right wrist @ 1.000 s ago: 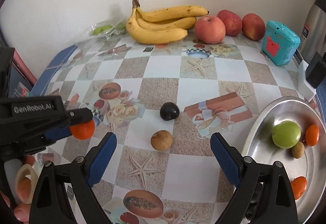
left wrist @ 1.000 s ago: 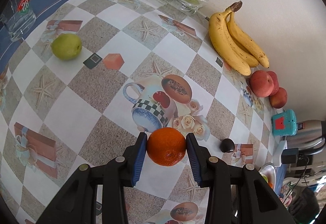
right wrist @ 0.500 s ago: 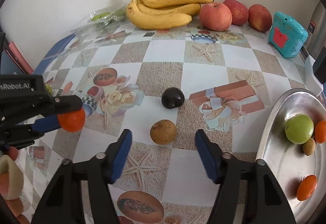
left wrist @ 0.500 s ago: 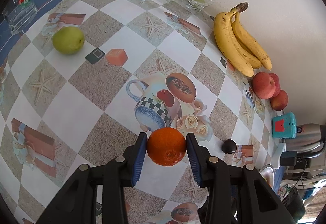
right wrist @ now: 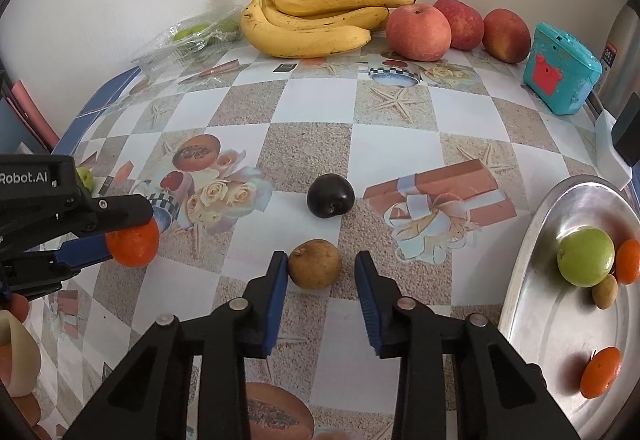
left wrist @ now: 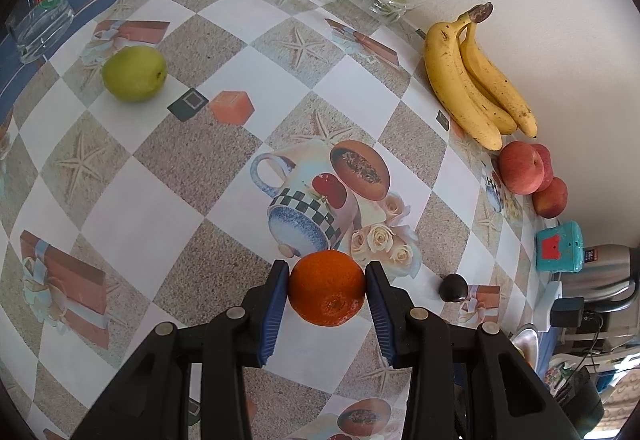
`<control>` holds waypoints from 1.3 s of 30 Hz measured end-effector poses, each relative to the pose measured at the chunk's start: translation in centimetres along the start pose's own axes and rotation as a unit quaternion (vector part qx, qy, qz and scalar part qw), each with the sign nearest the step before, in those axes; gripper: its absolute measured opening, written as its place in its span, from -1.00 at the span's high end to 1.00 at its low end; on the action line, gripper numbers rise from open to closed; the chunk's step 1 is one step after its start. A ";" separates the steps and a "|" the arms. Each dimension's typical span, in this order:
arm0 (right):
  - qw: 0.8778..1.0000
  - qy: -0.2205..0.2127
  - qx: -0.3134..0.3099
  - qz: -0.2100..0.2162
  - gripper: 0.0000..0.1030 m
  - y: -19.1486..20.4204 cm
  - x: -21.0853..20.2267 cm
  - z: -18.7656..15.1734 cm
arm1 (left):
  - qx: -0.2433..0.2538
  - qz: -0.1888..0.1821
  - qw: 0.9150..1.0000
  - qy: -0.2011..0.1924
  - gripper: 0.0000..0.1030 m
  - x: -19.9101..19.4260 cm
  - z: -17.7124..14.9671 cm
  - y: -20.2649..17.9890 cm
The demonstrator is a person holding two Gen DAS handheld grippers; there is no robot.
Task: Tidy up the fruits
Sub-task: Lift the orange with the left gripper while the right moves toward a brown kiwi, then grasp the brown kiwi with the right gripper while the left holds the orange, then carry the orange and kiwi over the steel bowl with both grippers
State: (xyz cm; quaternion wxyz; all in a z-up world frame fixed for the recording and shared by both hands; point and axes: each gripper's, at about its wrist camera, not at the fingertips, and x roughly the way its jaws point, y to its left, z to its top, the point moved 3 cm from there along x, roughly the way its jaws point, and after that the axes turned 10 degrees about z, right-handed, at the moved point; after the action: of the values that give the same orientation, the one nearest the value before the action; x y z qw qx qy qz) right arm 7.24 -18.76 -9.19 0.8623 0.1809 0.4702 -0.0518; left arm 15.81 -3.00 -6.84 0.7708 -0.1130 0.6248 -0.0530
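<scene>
Orange tangerine (left wrist: 326, 294) clamped betw. blue pads of left gripper (left wrist: 326, 290), held above tablecloth (left wrist: 132, 208). Right gripper (right wrist: 320, 272) jaws have just been closing around brown fruit (right wrist: 314, 263) on cloth; left pad touching, right pad w/ small gap. Dark plum (right wrist: 330, 195) just beyond. Metal tray (right wrist: 532, 280) at right holds green fruit (right wrist: 585, 257).

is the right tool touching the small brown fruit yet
Cannot tell. In the right wrist view the right tool, which has just been closing, brackets the small round brown fruit; the left pad looks against it, the right shows a sliver.
</scene>
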 end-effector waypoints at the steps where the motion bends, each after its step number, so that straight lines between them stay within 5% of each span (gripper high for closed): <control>1: 1.000 0.000 0.000 0.000 0.40 0.0 0.0 0.0 | 0.000 0.000 1.000 0.000 0.19 0.0 0.0 0.0; 39: 1.000 0.010 0.016 0.004 0.46 0.7 -4.2 -0.8 | -0.004 -0.006 1.000 -0.011 0.19 -3.8 -1.4 0.6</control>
State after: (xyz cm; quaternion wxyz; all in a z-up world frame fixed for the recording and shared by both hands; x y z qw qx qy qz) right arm 4.44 -18.10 -5.93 0.8550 0.1969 0.4768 -0.0542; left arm 13.62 -1.75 -3.63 0.7771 -0.1204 0.6154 -0.0541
